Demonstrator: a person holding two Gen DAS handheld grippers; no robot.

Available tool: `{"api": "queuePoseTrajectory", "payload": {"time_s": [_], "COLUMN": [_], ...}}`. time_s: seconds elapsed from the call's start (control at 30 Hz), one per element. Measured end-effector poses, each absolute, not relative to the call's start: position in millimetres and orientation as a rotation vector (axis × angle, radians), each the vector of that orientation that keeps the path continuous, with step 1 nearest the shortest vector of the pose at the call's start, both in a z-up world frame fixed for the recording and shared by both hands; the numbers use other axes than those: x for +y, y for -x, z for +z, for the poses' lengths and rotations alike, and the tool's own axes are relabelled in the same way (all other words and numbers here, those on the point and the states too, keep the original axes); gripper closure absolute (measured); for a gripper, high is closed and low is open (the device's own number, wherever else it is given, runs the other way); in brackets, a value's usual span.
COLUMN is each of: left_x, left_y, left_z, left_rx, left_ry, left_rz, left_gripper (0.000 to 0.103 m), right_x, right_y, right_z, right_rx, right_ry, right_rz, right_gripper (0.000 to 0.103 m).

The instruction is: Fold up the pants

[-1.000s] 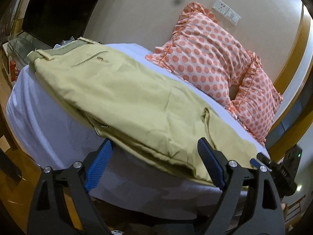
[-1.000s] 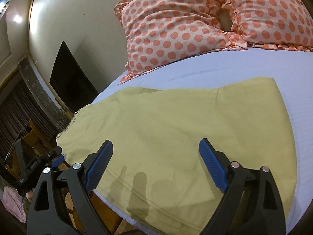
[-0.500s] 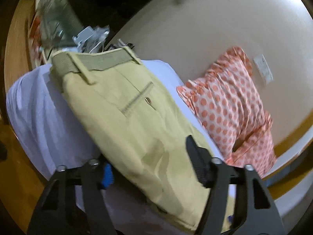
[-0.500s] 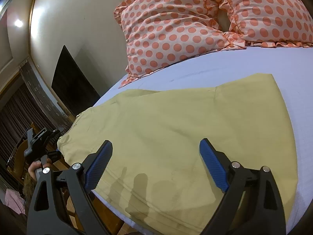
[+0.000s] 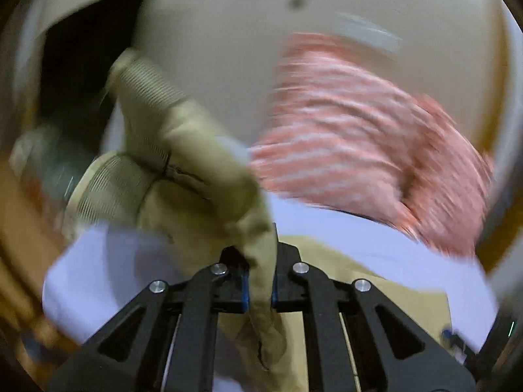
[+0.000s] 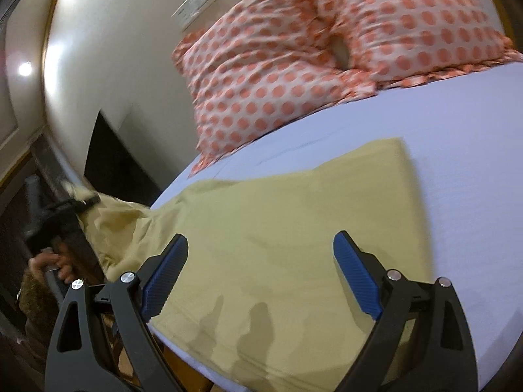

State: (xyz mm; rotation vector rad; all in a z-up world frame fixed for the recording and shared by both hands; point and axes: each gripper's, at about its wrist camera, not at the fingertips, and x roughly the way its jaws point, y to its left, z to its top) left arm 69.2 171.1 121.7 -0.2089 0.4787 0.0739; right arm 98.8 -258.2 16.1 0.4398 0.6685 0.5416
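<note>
Khaki pants (image 6: 294, 228) lie on the bed, legs spread flat toward the right. My left gripper (image 5: 260, 289) is shut on the waist end of the pants (image 5: 183, 163) and holds it bunched and lifted off the bed; this view is blurred. In the right wrist view the left gripper (image 6: 65, 209) shows at the far left, with the raised fabric beside it. My right gripper (image 6: 258, 277) is open and empty, hovering just above the leg part near the bed's front edge.
Two orange polka-dot pillows (image 6: 294, 65) lean against the wall at the head of the bed. The pale blue sheet (image 6: 457, 150) covers the bed. A dark panel (image 6: 114, 163) stands by the wall at left. The wooden floor (image 5: 19, 215) lies below the bed's edge.
My left gripper has closed on the waist end of the pants and lifted it. The right gripper stays open and has moved slightly lower over the legs.
</note>
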Motion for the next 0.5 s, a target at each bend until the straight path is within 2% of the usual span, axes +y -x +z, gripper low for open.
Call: {"api": "queuePoseTrajectory", "payload": {"time_s": [0.1, 0.23, 0.37, 0.5], "left_x": [71.5, -51.0, -93.4, -93.2], "left_y": [-69.5, -54.0, -44.4, -32.0], "left_z": [133.5, 79.7, 12.8, 3.5], "left_rx": [0.442, 0.53, 0.652, 0.616], "left_ry": [-0.026, -0.317, -0.475, -0.513], "left_rz": [-0.162, -0.465, -0.547, -0.549], "left_gripper": [0.094, 0.093, 0.092, 0.088], "right_x": [-284.0, -325.2, -353.6, -357.8], "right_y": [-97.0, -94.8, -97.4, -113.2], "right_z": [17.5, 16.4, 13.6, 12.3], "right_rx": [0.638, 0.603, 0.613, 0.676], "right_ry": [-0.486, -0.573, -0.634, -0.636], "right_rz": [0.471, 0.377, 0.327, 0.341], "right_gripper": [0.008, 0.008, 0.008, 0.008]}}
